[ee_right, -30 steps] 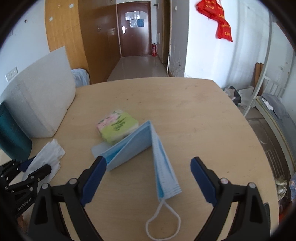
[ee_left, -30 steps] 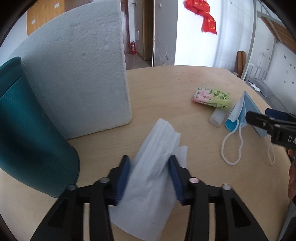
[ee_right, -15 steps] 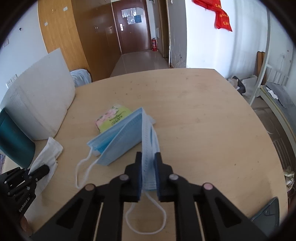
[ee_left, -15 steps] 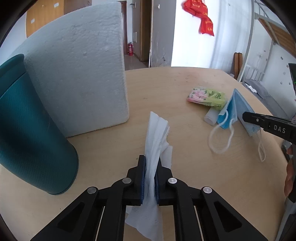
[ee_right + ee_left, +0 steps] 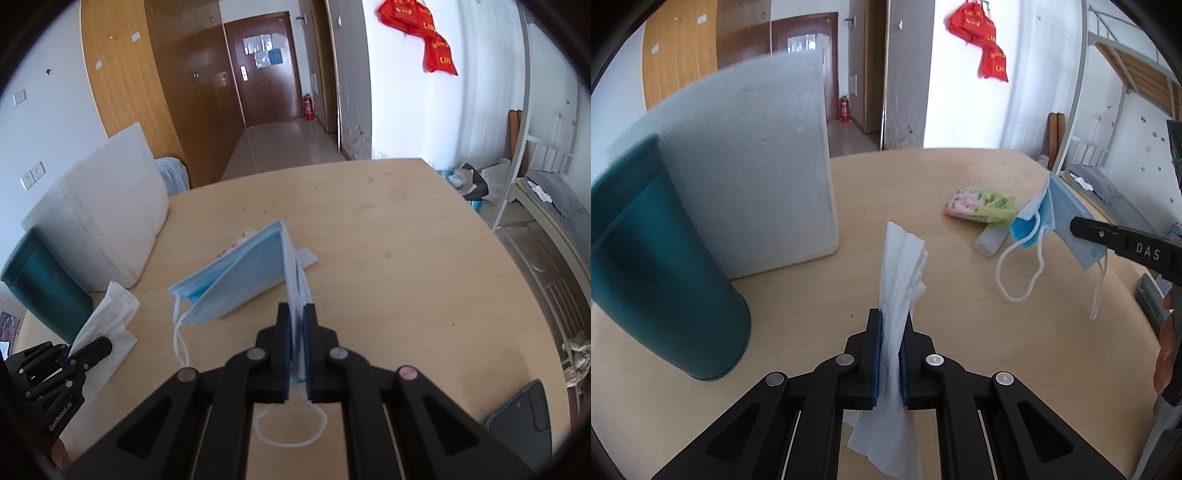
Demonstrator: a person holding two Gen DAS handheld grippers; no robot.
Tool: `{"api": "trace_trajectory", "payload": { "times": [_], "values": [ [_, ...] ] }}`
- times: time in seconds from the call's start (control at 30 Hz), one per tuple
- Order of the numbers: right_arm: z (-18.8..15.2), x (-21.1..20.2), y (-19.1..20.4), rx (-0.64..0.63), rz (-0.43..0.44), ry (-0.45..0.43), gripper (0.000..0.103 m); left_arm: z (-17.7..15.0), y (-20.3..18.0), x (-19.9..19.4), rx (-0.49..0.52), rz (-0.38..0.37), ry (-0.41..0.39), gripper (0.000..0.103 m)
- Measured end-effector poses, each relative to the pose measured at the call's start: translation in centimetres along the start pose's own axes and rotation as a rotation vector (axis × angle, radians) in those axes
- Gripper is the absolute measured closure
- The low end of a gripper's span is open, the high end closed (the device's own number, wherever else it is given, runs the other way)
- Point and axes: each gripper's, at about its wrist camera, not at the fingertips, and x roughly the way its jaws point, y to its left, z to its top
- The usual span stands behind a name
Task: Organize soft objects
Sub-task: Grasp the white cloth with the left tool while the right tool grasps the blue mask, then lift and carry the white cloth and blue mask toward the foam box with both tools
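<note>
The white tissue stands pinched upright in my left gripper, above the table. My right gripper clamps the blue face mask, lifted beside the tissue pack.

The left wrist view sits low and close over the wooden table, looking forward past the foam block toward the doorway. The right wrist view rides higher, facing the corridor door. Both share the blue face mask, tissue and teal bin.
</note>
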Motion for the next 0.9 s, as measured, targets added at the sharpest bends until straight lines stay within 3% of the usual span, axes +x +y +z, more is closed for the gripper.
{"api": "trace_trajectory", "payload": {
  "times": [0.5, 0.9],
  "values": [
    [-2.3, -4.6, 0.7, 0.003, 0.010, -0.049, 0.095, -1.0, -0.4, -5.4, 0.002, 0.001, -0.074, 0.094],
    [-4.9, -9.3, 2.0, -0.010, 0.022, -0.098, 0.095, -3.9, -1.1, -10.1, 0.013, 0.004, -0.132, 0.094]
  ]
}}
